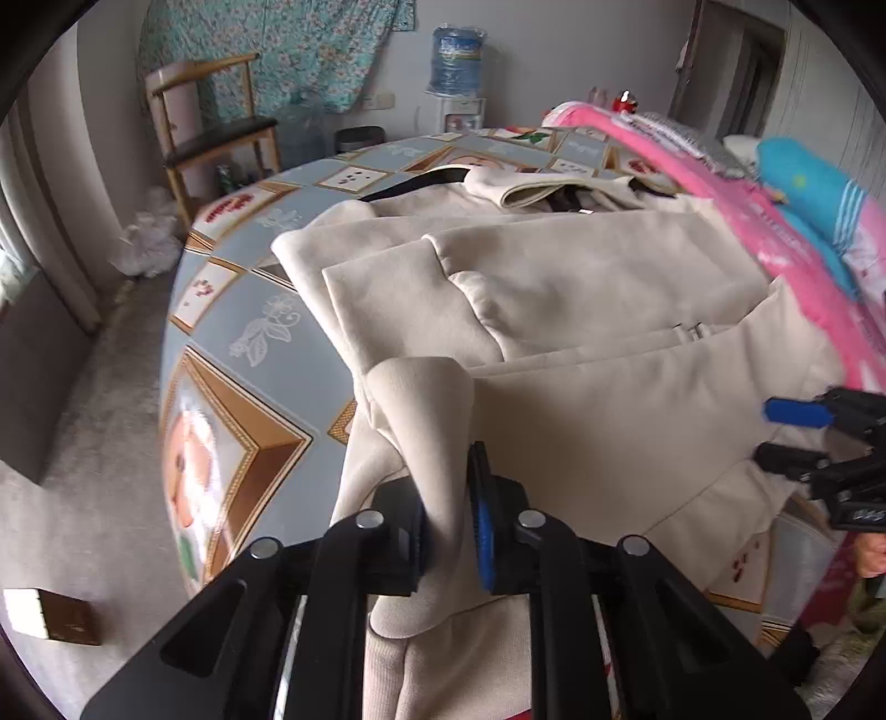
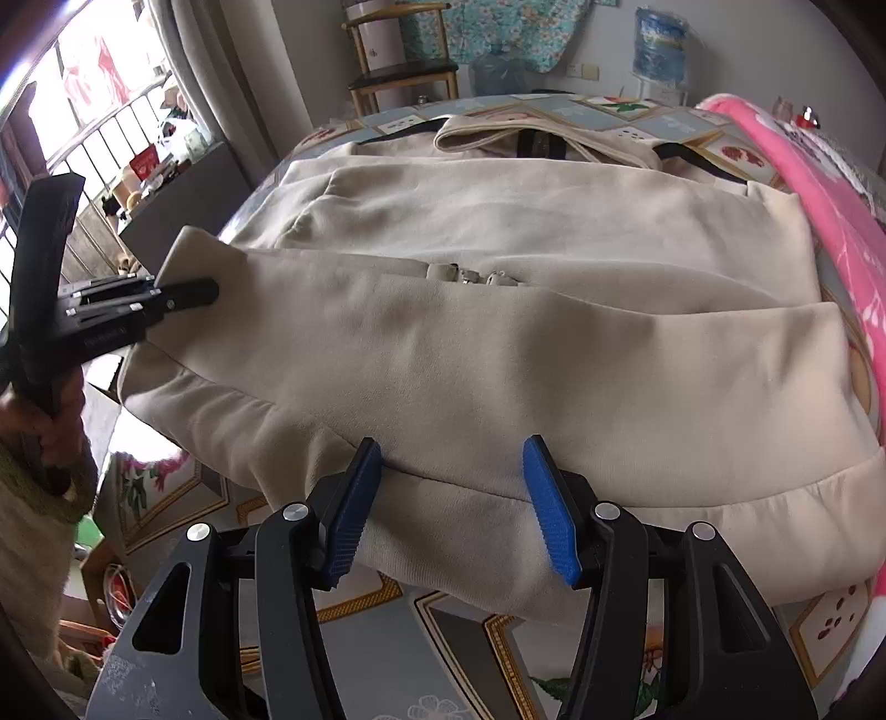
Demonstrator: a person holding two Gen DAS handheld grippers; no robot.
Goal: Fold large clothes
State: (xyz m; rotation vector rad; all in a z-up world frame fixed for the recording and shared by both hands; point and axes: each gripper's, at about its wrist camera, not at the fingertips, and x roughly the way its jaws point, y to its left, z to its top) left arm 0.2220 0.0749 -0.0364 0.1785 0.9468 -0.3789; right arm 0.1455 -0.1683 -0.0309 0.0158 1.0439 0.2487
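Beige jacket (image 2: pixel 498 343) lies spread over a table (image 1: pixel 232 310) covered in a blue-grey patterned cloth with framed picture squares. Jacket partly folded – bottom hem hangs toward the near edge, collar at the far side, zipper pull showing mid-front.

Left gripper (image 1: pixel 448 520) has its jaws pressed onto a lifted fold of jacket at the left corner – fabric pinched between them. Right gripper (image 2: pixel 454 498) has jaws spread wide, hovering just over the hem, nothing between its 2 blue pads (image 2: pixel 548 515).

Room: wooden chair (image 1: pixel 216 127) by the far wall, floral curtain (image 1: pixel 288 50) behind it, water dispenser (image 1: pixel 457 72) with a blue bottle, black bin (image 1: pixel 359 141) beside it. Pink blanket (image 1: pixel 736 199) along the table's right side. Barred window (image 2: pixel 83 111) on the left in the right wrist view. Grey floor (image 1: pixel 83 443), small box (image 1: pixel 52 615) on it.
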